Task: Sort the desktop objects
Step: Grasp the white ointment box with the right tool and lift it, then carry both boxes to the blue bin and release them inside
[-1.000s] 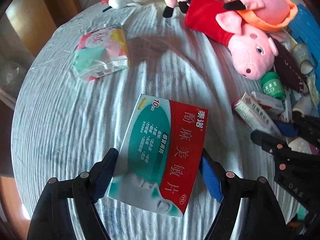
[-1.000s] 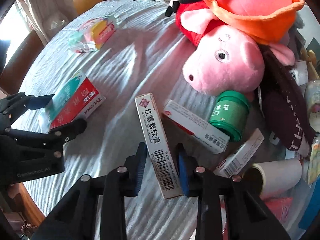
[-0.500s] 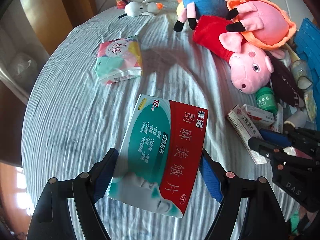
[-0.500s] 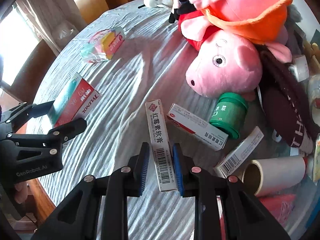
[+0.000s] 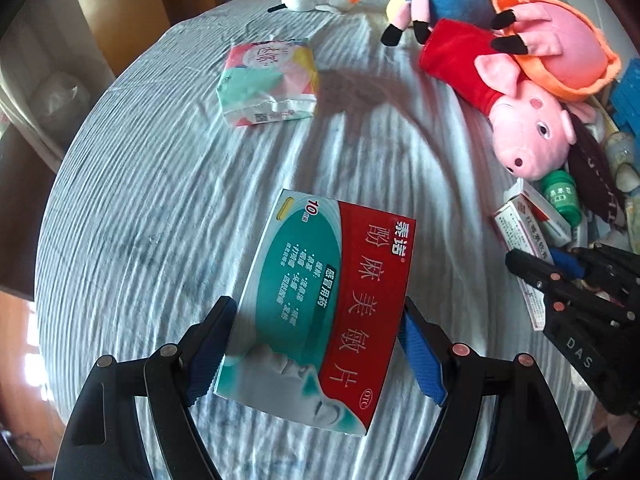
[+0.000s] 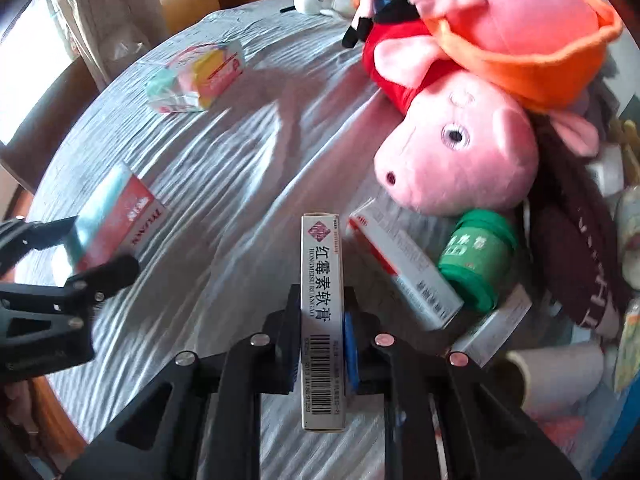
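Rumpled grey cloth (image 5: pixel 160 208); each gripper clamps a flat cardboard box.

Bright daylight from left window; soft shadows across rippled tablecloth (image 5: pixel 160 208); strong fisheye bending, dark vignetted corners; slight motion blur.

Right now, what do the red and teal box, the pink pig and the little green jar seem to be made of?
Red and teal box: thin printed cardboard, slightly glossy; sharp folded edges and a sheen on the print.
Pink pig: plush fabric, matte and fuzzy, with soft rounded seams; presumably stuffed.
Green jar: probably plastic, smooth, with a ribbed lid and a printed label.
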{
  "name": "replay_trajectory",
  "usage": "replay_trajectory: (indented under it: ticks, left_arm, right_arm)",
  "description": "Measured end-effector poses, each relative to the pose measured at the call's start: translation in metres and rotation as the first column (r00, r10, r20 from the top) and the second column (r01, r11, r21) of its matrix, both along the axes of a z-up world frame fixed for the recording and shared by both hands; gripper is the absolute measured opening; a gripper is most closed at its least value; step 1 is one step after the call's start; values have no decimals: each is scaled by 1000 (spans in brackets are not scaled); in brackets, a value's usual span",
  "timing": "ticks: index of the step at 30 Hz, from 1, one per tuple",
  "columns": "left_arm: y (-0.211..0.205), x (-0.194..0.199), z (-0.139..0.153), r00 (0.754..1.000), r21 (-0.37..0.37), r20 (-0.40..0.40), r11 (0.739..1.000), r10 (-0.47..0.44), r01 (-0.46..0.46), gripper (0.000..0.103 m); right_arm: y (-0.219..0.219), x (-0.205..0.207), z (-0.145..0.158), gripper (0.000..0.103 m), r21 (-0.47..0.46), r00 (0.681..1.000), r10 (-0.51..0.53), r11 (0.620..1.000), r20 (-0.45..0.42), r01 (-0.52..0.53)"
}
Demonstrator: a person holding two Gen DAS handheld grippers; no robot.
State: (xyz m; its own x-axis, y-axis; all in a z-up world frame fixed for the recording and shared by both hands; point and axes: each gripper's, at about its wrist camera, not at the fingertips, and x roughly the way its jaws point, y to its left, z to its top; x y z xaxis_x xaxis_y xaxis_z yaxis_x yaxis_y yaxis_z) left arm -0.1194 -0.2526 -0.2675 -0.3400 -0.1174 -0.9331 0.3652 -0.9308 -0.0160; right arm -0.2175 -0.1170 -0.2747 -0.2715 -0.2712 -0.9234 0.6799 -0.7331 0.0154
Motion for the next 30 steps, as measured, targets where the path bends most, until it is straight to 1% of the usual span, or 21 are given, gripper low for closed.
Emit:
replay_trajectory:
  ticks: [2, 5, 10, 13, 16, 19, 22, 24, 26, 30]
  left_arm:
    - [1, -1, 4, 1000, 1, -10, 1000, -3, 4, 80]
    - [2, -2, 18, 999, -9, -35, 1000, -10, 10, 80]
    - [8, -13, 62, 992, -42, -108, 998, -60, 56, 80]
    - [17, -24, 91, 980, -67, -157, 991, -122, 113, 80]
    - [34, -37, 125, 954, -78, -220, 978, -205, 193, 80]
    - [53, -50, 157, 915, -98, -281, 957, -291, 275, 80]
    - [85, -65, 193, 858, -120, -348, 926, -377, 358, 80]
    - [107, -72, 214, 823, -131, -383, 906, -420, 402, 80]
    - [133, -80, 233, 785, -147, -412, 884, -462, 444, 80]
    - [203, -95, 272, 696, -196, -474, 835, -539, 514, 80]
  right_arm:
    - [3, 2, 9, 18, -18, 1000, 0, 1000, -8, 0]
    - [7, 4, 28, 18, -51, 999, -3, 999, -33, 1]
    - [15, 8, 59, 18, -106, 997, -9, 994, -74, 1]
    - [24, 9, 81, 18, -125, 993, -41, 992, -112, 27]
    - [50, 7, 115, 18, -142, 980, -115, 986, -160, 92]
    - [84, 7, 156, 18, -166, 953, -201, 972, -225, 166]
    - [127, 8, 210, 18, -208, 907, -297, 948, -299, 242]
    - [166, 10, 248, 18, -233, 869, -356, 929, -344, 288]
    - [206, 13, 281, 18, -262, 824, -417, 905, -384, 336]
    - [293, 18, 332, 18, -300, 734, -519, 854, -438, 424]
